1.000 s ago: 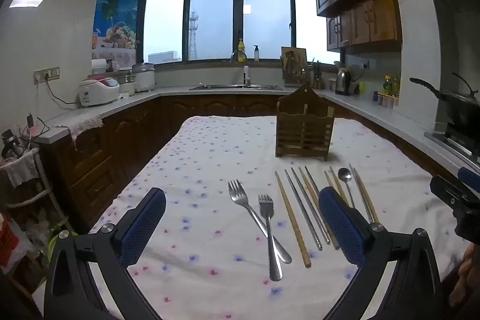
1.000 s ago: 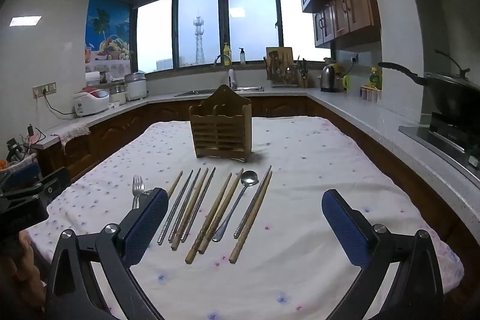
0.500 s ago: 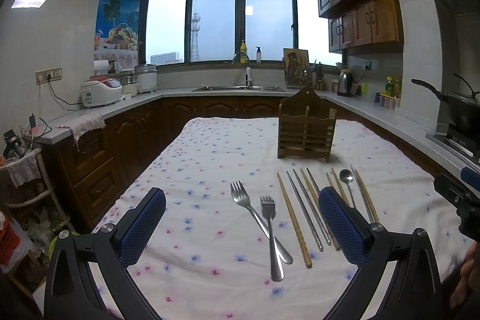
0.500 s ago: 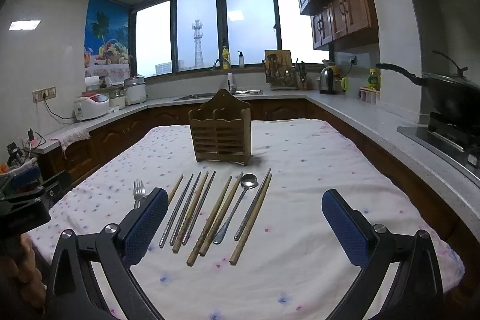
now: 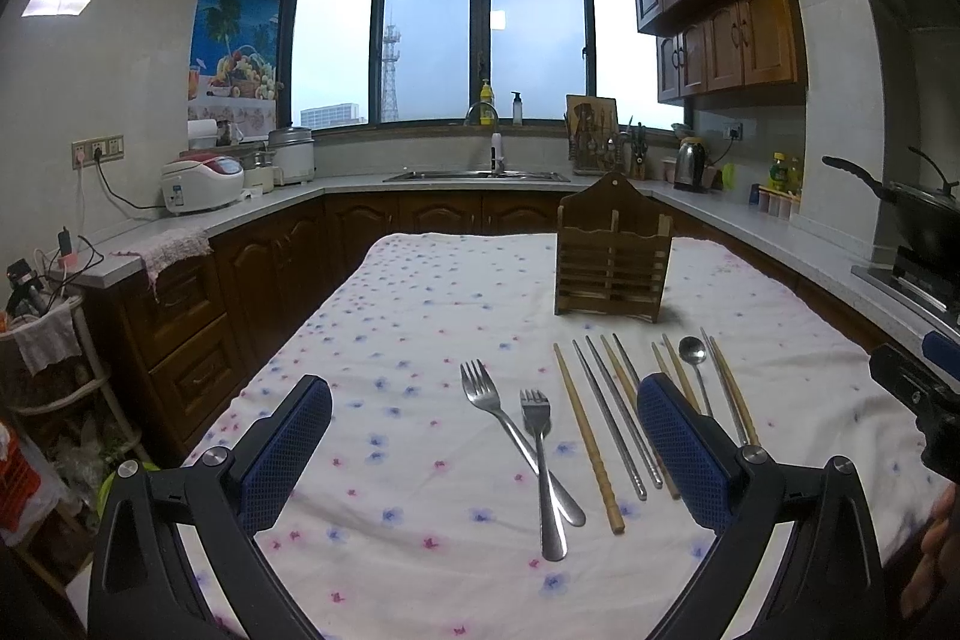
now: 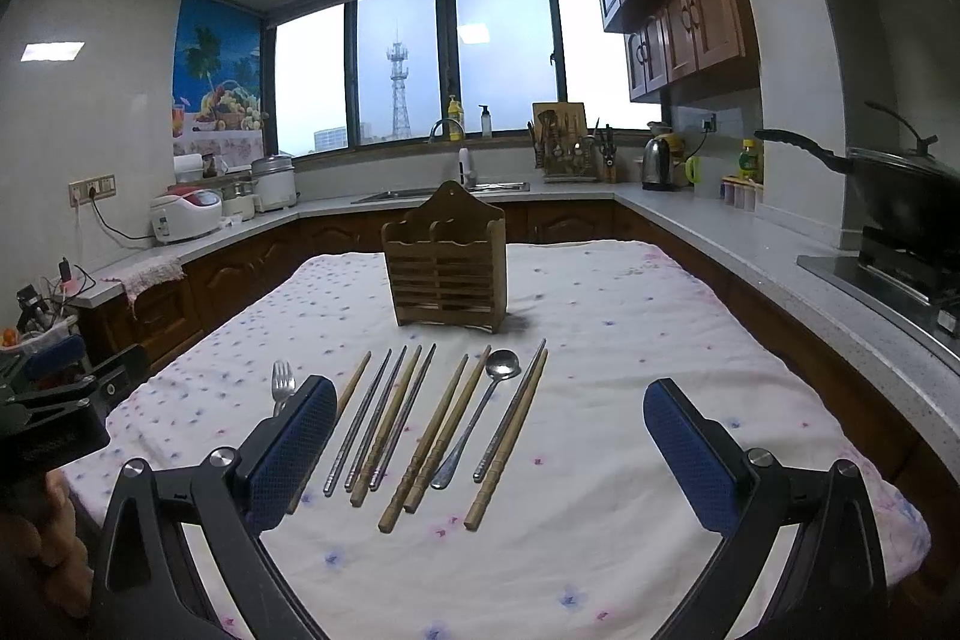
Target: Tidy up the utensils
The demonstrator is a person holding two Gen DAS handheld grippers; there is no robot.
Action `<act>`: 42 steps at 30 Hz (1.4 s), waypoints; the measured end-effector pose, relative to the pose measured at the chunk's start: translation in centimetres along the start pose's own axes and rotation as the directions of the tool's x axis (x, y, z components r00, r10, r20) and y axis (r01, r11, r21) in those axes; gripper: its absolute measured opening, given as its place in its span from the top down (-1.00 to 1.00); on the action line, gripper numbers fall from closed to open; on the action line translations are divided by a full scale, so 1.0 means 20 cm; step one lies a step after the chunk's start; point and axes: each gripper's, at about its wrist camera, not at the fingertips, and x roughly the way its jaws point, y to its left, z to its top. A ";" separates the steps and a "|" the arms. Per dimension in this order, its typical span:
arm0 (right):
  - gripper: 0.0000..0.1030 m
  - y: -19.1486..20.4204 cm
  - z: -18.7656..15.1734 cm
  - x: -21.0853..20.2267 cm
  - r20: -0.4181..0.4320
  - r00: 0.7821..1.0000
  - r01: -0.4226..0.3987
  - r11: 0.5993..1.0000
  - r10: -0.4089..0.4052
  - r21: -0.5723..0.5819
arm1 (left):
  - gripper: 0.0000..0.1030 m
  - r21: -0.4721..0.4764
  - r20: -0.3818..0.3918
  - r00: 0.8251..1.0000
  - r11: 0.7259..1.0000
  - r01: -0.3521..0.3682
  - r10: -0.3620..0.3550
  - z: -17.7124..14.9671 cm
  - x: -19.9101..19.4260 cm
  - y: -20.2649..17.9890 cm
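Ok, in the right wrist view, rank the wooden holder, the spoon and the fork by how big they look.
1. Holder: clearly largest.
2. Spoon: long and thin, lying nearer the camera.
3. Fork: only its head shows; the left finger of the right tool hides the rest, so its rank is unsure.

Dim, bluish window (image 5: 438, 46) light; fisheye-warped, dark corners.

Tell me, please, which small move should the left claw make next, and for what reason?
Probably lower the left claw onto the two forks. Both claws are open and hold nothing, the forks lie crossed on the cloth between its fingers, and the wooden holder stands behind them, apparently empty.
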 end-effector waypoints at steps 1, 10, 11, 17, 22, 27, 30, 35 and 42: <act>-1.00 0.00 0.00 0.00 0.001 1.000 0.000 1.000 0.000 -0.001 | -0.98 0.000 -0.001 1.000 1.000 0.001 -0.001 0.00 0.00 0.00; -1.00 0.01 -0.01 0.00 0.002 1.000 -0.002 1.000 0.002 -0.001 | -0.98 0.001 0.000 1.000 1.000 0.000 0.000 0.00 0.00 0.00; -1.00 0.00 -0.01 0.00 0.002 1.000 -0.003 1.000 0.003 -0.001 | -0.98 0.001 0.000 1.000 1.000 0.000 0.000 0.00 0.00 0.00; -1.00 0.01 -0.01 0.00 0.001 1.000 -0.003 1.000 0.003 -0.002 | -0.98 0.000 -0.001 1.000 1.000 0.002 -0.002 0.00 0.00 0.00; -1.00 0.01 -0.01 0.00 0.002 1.000 -0.003 1.000 0.003 -0.002 | -0.98 0.002 -0.006 1.000 1.000 0.005 -0.005 0.01 0.01 0.00; -1.00 0.01 -0.01 0.00 0.001 1.000 -0.003 1.000 0.003 -0.001 | -0.98 0.002 -0.006 1.000 1.000 0.004 -0.004 0.00 0.01 0.00; -1.00 0.01 -0.01 0.00 0.000 1.000 -0.004 1.000 0.004 0.000 | -0.98 0.001 -0.010 1.000 1.000 0.004 -0.004 0.00 0.02 0.00; -1.00 0.01 -0.01 0.02 -0.021 1.000 -0.006 1.000 0.006 0.015 | -0.98 -0.001 -0.034 0.999 1.000 0.009 -0.009 0.01 0.06 0.00; -1.00 -0.02 0.00 0.12 -0.078 0.997 0.015 0.999 -0.013 0.030 | -0.98 -0.019 -0.112 0.993 1.000 0.019 -0.021 0.07 0.19 0.01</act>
